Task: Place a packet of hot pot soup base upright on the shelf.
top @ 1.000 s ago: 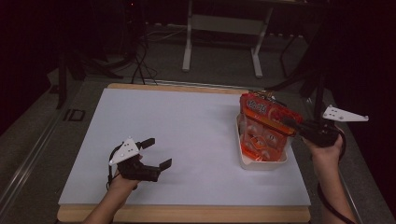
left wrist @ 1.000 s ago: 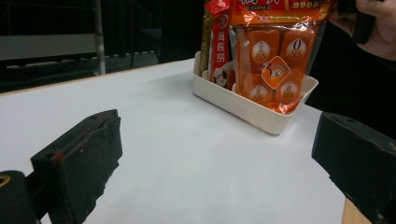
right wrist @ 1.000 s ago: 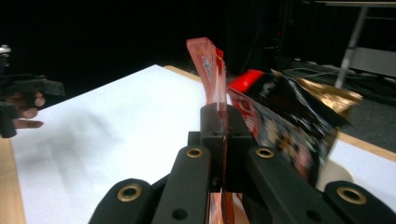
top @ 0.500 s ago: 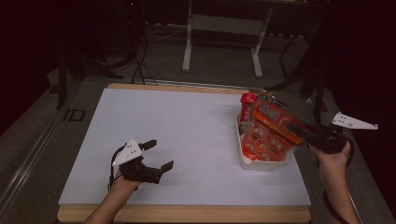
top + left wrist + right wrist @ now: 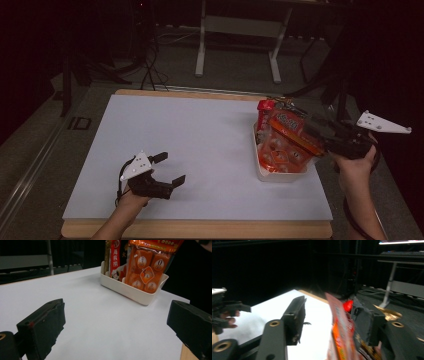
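Observation:
A white tray (image 5: pixel 280 176) stands on the right of the white table top. An orange snack bag (image 5: pixel 287 132) leans in it, with a red packet (image 5: pixel 265 106) upright behind. My right gripper (image 5: pixel 311 134) hovers at the bag's upper right edge. Its jaws have just been opening. In the right gripper view the bag (image 5: pixel 340 332) rises between the parted jaws of that gripper (image 5: pixel 329 312), close to the right one and well clear of the left. My left gripper (image 5: pixel 171 168) rests open near the front left, holding nothing. The left gripper view faces the tray (image 5: pixel 130 291) and the bag (image 5: pixel 147 267).
The table's wooden edge (image 5: pixel 200 229) runs along the front. A metal stand (image 5: pixel 237 45) and cables lie on the dark floor beyond the far edge. White table surface (image 5: pixel 200 135) stretches between the two grippers.
The right gripper's jaws have opened off the orange bag, and the hand has risen and drawn back to the right. The bag has tipped over and now leans in the tray. The left gripper has stayed put.

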`<move>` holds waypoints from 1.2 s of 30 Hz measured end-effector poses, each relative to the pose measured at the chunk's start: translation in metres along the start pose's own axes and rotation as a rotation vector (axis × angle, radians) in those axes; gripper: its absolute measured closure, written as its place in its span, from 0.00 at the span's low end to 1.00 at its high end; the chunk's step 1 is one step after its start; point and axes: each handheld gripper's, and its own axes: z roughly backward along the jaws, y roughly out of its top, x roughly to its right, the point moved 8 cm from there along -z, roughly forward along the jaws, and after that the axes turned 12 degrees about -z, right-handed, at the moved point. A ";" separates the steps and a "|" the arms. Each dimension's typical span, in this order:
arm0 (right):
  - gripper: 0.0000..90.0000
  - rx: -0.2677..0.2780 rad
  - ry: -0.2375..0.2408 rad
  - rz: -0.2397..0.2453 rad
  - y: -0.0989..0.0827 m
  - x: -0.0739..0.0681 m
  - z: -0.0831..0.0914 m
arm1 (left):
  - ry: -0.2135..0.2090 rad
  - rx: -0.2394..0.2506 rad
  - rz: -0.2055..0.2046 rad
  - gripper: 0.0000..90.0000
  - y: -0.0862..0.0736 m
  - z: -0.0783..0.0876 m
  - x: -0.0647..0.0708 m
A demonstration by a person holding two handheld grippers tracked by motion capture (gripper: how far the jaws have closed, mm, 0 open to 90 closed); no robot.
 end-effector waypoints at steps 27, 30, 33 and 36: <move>0.15 -0.140 0.168 0.003 -0.058 -0.068 -0.067 | 0.007 0.004 -0.012 0.03 -0.002 0.006 -0.001; 0.15 -0.172 0.174 0.013 -0.071 -0.073 -0.073 | 0.008 0.002 -0.020 0.03 -0.002 0.006 -0.001; 0.15 -0.185 0.183 0.019 -0.082 -0.075 -0.076 | 0.007 -0.001 -0.024 0.03 -0.002 0.006 0.000; 0.15 -0.185 0.199 0.010 -0.090 -0.076 -0.076 | 0.002 0.000 -0.026 0.03 -0.002 0.006 0.001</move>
